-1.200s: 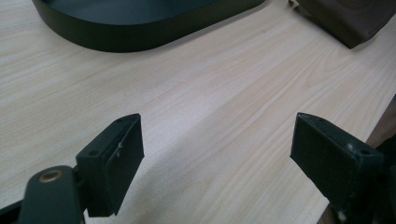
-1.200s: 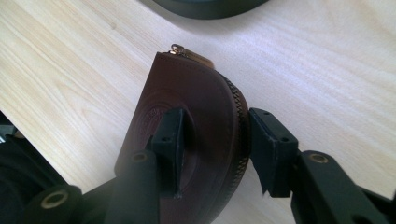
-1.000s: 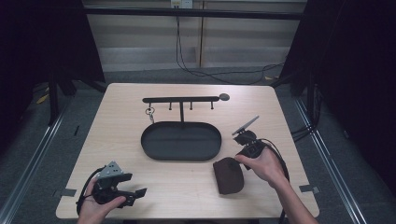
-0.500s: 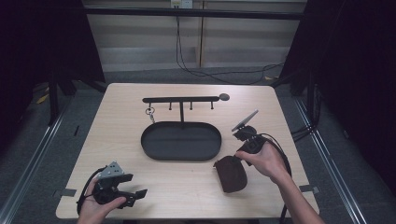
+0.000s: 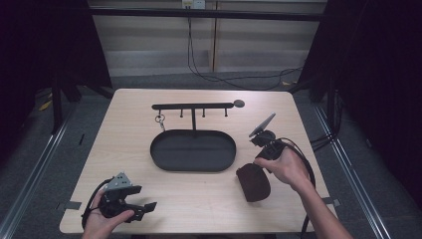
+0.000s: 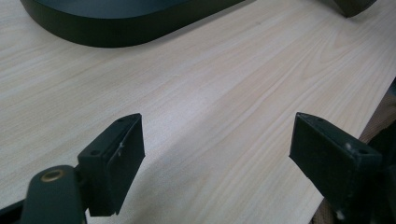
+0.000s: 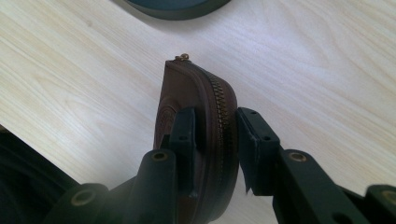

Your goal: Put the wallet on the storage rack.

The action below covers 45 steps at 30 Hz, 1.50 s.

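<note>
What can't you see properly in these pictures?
- Brown zip pouch, right gripper view: its near end is hidden behind the jaws of the right gripper clamping it.
- Small ring thing hanging on the black rack, high view: too small to tell what it is.
- Oval black tray, left gripper view: cut off by the top edge.
</note>
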Available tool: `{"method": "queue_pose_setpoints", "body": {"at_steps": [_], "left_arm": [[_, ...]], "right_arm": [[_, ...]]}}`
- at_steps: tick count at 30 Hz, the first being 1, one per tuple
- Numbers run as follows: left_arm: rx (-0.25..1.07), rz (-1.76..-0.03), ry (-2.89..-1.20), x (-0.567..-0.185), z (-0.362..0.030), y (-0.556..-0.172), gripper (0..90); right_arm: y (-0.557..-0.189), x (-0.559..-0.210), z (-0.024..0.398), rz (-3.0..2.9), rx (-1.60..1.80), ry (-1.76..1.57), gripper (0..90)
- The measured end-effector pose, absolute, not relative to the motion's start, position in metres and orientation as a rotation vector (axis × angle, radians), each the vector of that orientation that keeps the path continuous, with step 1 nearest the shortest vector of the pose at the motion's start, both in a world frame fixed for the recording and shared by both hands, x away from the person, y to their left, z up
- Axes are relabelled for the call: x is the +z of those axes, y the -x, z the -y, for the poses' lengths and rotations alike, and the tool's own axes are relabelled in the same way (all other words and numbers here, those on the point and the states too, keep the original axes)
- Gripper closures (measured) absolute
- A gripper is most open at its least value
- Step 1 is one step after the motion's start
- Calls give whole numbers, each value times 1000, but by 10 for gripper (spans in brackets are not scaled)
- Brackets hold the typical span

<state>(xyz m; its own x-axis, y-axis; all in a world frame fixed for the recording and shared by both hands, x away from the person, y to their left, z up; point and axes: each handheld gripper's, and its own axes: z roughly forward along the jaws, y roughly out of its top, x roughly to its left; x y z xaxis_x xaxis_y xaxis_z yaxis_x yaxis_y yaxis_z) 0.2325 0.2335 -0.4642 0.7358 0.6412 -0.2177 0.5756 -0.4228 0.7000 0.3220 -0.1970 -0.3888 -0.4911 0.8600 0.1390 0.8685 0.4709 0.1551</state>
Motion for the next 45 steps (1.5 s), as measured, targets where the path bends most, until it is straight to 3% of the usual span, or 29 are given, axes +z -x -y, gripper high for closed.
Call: {"method": "queue_pose_setpoints", "body": {"at_steps": [45], "left_arm": [[107, -906, -2133, -463, -241, -236, 164]], "right_arm": [[-355, -343, 182, 2719, -324, 1596, 691]]}}
